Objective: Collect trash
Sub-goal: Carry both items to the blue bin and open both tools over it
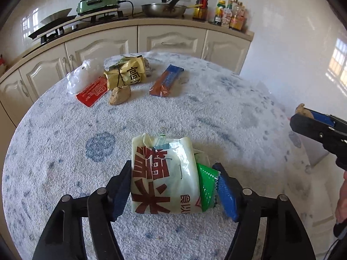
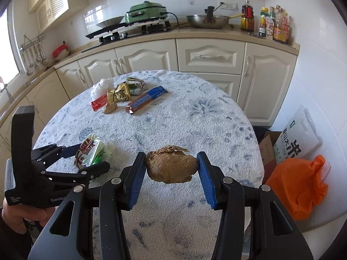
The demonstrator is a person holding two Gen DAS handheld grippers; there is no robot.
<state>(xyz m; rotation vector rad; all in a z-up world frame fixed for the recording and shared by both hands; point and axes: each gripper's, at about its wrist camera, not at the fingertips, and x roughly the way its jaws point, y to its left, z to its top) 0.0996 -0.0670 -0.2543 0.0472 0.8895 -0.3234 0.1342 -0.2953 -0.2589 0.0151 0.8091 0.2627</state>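
A kitchen with white tiled walls catching window reflections. Cream cabinets run along the far side under a beige counter. Upper cupboards hang far left beside a bright window. The floor is pale at right.

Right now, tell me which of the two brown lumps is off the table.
The brown lump clamped in the right tool, held above the cloth. The other lump lies on the table by the red wrapper.
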